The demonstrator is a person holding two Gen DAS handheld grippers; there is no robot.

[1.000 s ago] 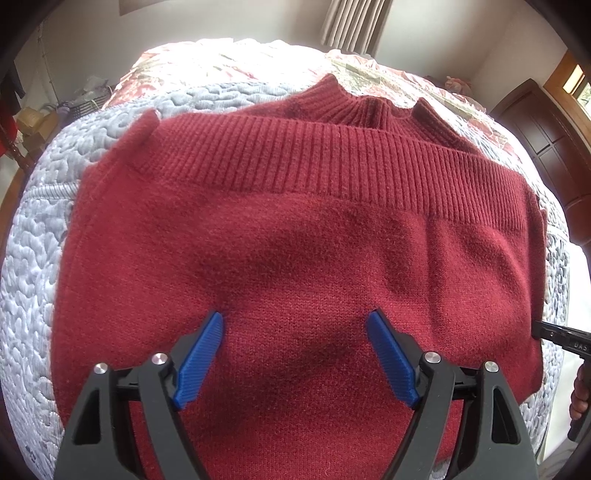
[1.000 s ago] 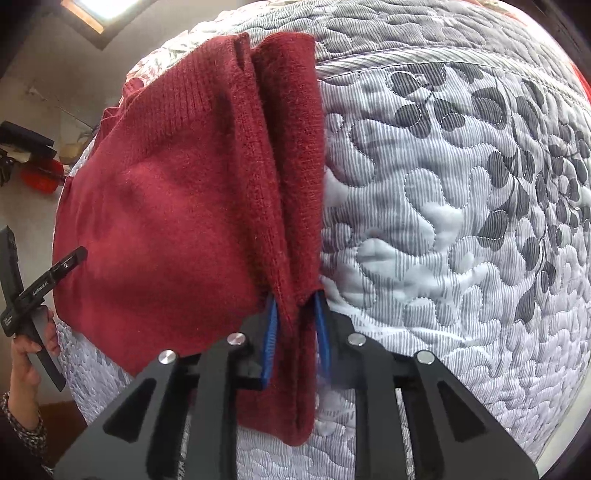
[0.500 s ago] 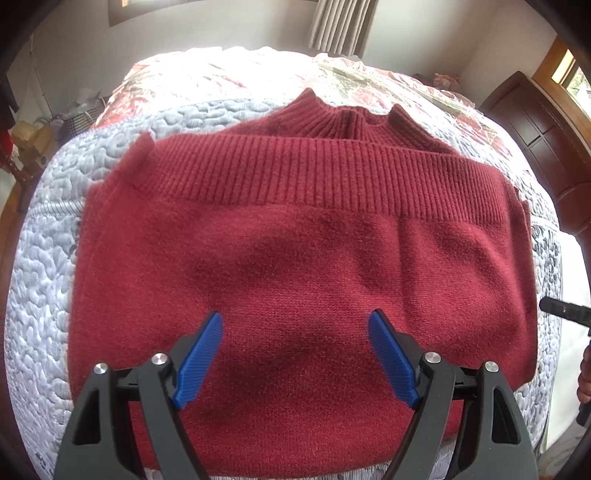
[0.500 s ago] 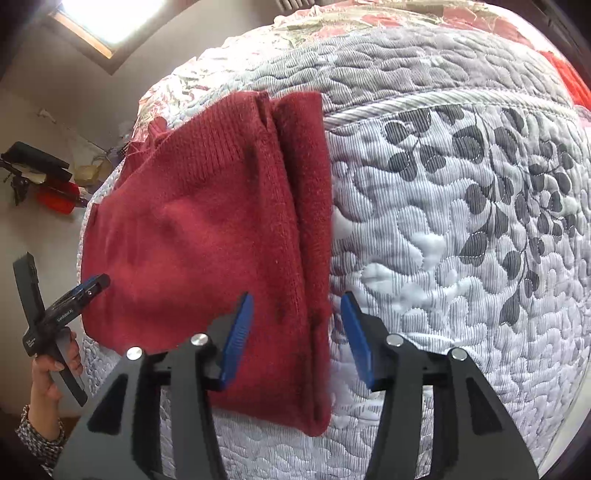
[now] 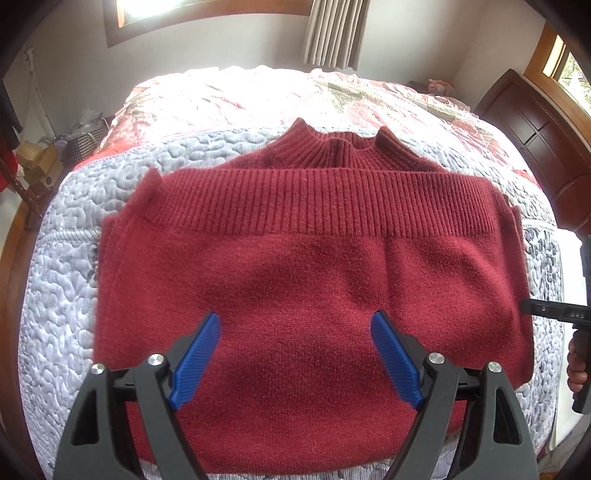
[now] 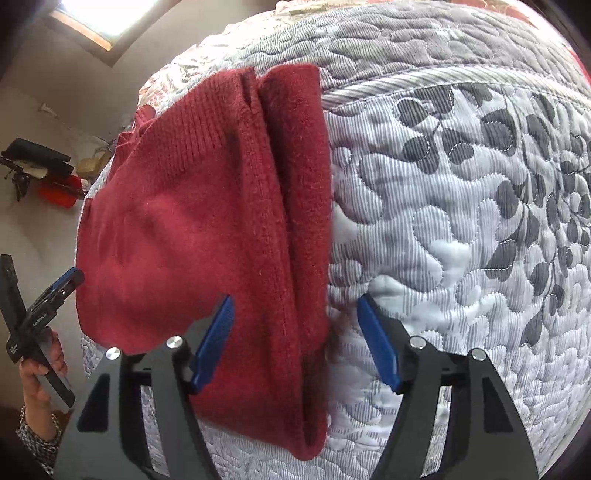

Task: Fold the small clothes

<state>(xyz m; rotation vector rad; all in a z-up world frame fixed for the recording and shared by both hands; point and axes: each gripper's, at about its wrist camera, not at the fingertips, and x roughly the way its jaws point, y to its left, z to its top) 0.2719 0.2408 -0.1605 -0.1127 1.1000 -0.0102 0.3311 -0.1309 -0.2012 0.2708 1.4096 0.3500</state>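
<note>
A dark red sweater lies folded on a grey quilted bedspread that covers the near part of a bed; its ribbed hem band runs across the upper side of the fold, and the ribbed collar sticks out beyond it toward the far end of the bed, where a pink flowered cover begins. The left gripper hangs above the near half of the sweater with its blue-padded fingers spread wide and nothing between them. In the right wrist view the right gripper is also spread wide and holds nothing; it straddles the folded side edge of the sweater, one blue pad over the red knit and the other over the bedspread just beside it, though whether the pads touch the cloth cannot be told. That edge shows two stacked layers with a narrow crease between them. At the left rim of the same view a hand in a patterned sleeve grips the handle of the left gripper beside the sweater's far edge. To the left of the bed a basket stands on the floor by the wall, with pale, crumpled stuff in it that is too small to identify. A curtain hangs by the wall behind the bed.
</note>
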